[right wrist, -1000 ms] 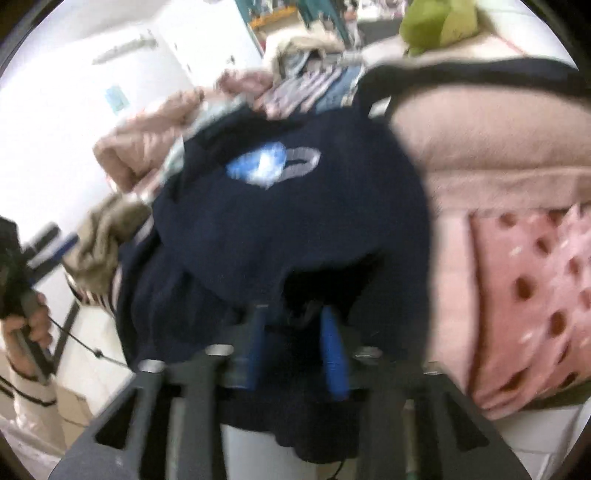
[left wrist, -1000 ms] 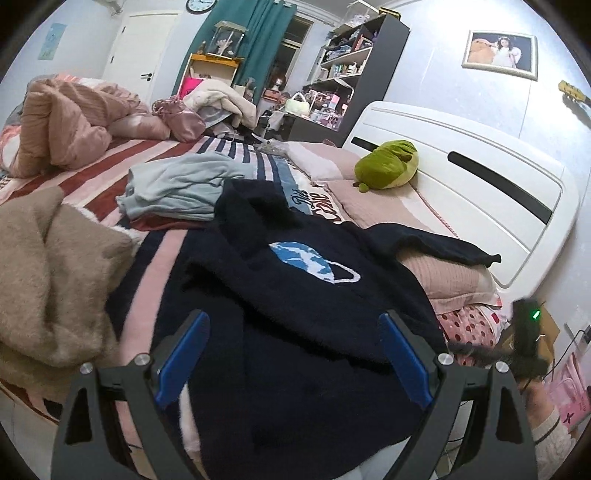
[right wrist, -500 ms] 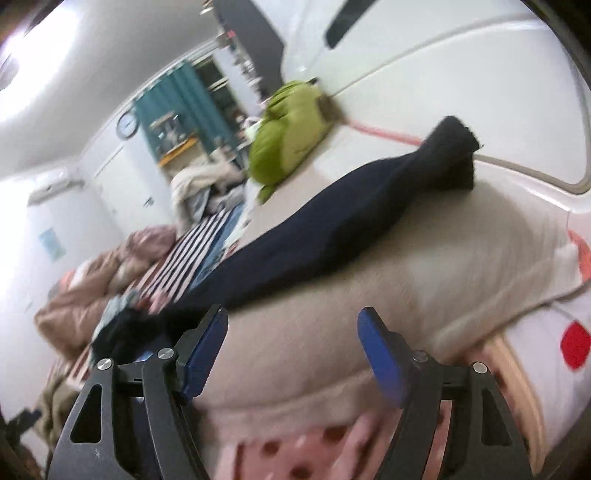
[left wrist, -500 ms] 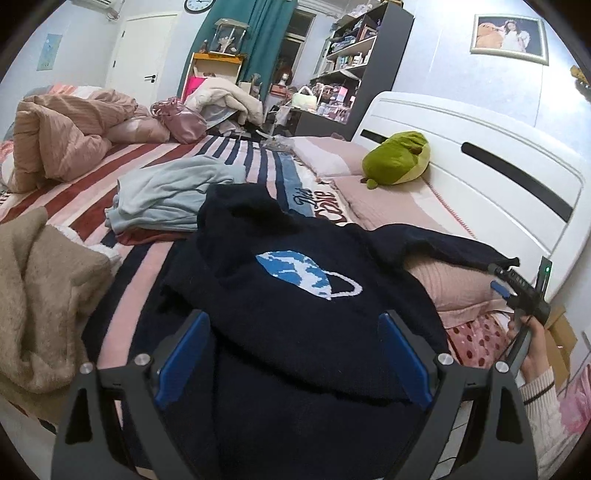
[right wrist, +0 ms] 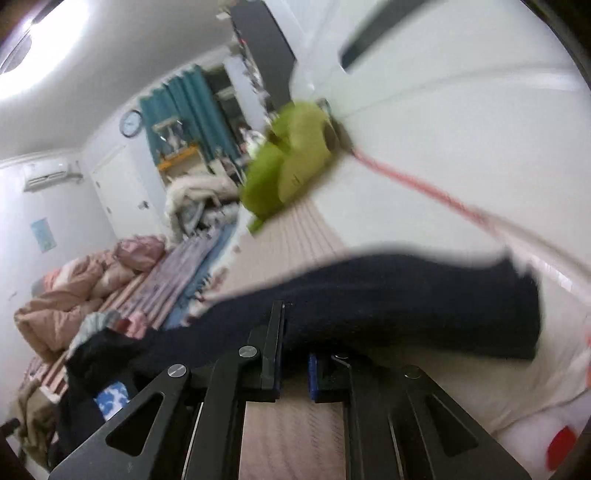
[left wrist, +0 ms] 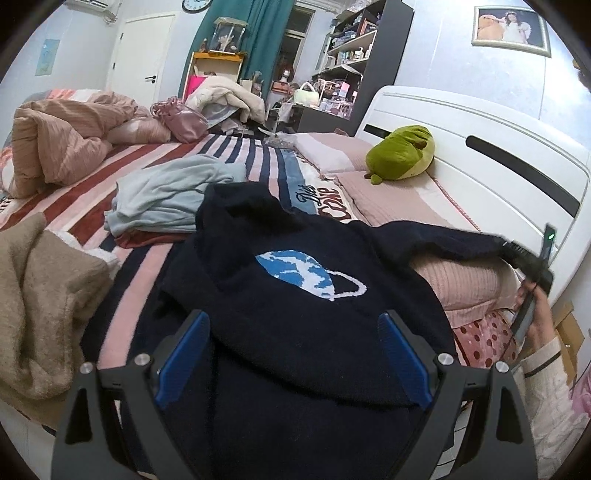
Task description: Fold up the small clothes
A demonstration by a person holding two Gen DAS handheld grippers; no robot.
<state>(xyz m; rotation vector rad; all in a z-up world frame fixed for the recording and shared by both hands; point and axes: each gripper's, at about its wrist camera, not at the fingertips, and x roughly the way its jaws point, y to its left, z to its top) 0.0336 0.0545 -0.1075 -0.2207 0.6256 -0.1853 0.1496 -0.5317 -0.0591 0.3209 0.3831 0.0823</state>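
My left fingers (left wrist: 183, 356): matt black frame, blue ribbed pads, bright metal screws. Navy sweater (left wrist: 295, 332): fuzzy matt knit. Pillow (left wrist: 465, 280): ribbed pink cloth. Headboard (left wrist: 480, 147): smooth white gloss. Green plush toy (left wrist: 400, 151): soft pile. Tan blanket (left wrist: 40, 302): coarse fleece.

left tool (left wrist: 293, 354) fingers wide apart | right tool (right wrist: 295, 354) fingers nearly together

Pale walls, white door (left wrist: 142, 59), teal curtain (left wrist: 255, 40), dark shelving (left wrist: 373, 55), white headboard (left wrist: 480, 158), wall clock (left wrist: 195, 3).
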